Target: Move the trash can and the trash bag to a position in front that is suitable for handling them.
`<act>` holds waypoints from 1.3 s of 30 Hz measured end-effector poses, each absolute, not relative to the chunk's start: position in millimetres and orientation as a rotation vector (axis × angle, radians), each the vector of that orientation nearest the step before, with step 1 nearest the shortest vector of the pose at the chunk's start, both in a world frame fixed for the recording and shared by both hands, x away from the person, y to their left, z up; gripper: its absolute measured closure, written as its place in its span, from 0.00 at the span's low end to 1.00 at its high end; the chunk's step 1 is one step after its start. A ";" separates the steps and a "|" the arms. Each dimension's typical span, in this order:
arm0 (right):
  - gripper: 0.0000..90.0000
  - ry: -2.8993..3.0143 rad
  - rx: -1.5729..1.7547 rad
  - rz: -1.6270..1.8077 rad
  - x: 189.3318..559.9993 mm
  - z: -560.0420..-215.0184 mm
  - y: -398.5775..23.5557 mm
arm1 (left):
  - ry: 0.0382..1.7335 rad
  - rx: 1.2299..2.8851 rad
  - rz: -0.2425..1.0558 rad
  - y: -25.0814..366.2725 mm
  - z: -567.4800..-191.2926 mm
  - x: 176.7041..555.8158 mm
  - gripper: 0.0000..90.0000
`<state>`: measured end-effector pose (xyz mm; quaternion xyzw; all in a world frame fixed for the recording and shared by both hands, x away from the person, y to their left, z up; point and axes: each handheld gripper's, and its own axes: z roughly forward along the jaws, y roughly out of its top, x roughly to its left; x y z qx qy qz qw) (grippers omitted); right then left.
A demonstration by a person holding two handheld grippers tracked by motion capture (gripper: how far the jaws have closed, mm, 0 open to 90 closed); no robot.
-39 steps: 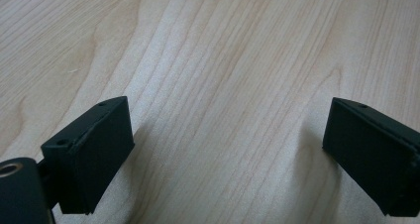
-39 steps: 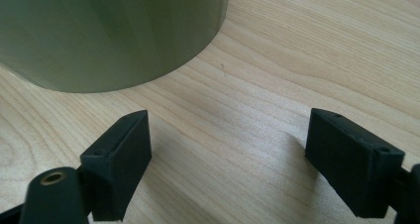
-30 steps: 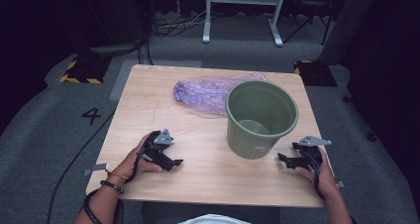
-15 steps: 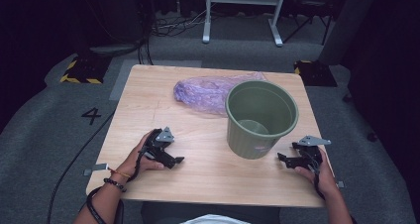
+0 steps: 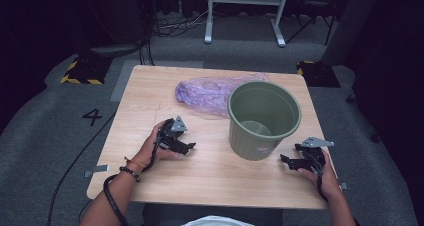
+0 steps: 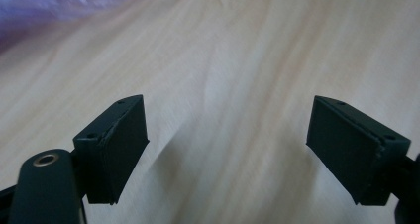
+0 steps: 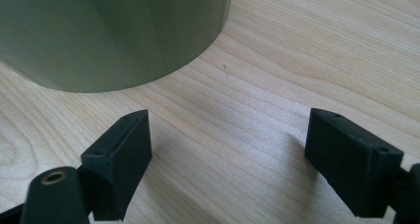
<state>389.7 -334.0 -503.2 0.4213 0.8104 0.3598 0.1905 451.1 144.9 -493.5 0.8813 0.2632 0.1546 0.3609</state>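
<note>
Work looks barely begun: the green plastic bin (image 5: 264, 118) stands upright and unlined on the bench (image 5: 210, 178), and the purple plastic bag (image 5: 212, 92) lies crumpled just behind the bin on its left, touching its rim as far as can be told. Left tongs (image 5: 184, 145), left of the bin, and right tongs (image 5: 291, 161), near its right base, both gape empty, so picking up the bag is all left.

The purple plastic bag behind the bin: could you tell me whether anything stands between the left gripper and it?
Nothing visible does. The left gripper sits open on bare wood, and only clear table lies between it and the purple plastic bag. The green bin stands off to the right, beside the bag.
</note>
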 end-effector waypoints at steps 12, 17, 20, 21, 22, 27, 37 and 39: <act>0.20 2.280 1.181 1.013 389.6 -503.2 -334.1 | 0.628 2.243 0.410 118.2 -488.3 477.5 0.18; 0.20 2.280 1.181 1.013 389.7 -503.3 -334.1 | 0.638 2.194 0.406 120.5 -483.4 486.4 0.18; 0.20 2.280 1.181 1.014 389.7 -503.3 -334.2 | 0.653 2.174 0.421 119.8 -479.2 495.1 0.18; 0.20 2.280 1.181 1.014 389.7 -503.3 -334.2 | 0.653 2.174 0.421 119.8 -479.2 495.1 0.18; 0.20 2.279 1.180 1.011 389.7 -503.2 -334.2 | 0.651 2.164 0.425 117.9 -476.6 500.3 0.18; 0.20 2.279 1.180 1.012 389.8 -503.3 -334.2 | 0.673 2.138 0.464 110.3 -473.2 511.4 0.18; 0.20 2.280 1.180 1.012 389.8 -503.3 -334.2 | 0.742 2.103 0.454 99.3 -465.6 542.1 0.26; 0.20 2.280 1.179 1.013 389.9 -503.3 -334.2 | 0.766 2.109 0.453 96.8 -467.5 548.9 0.31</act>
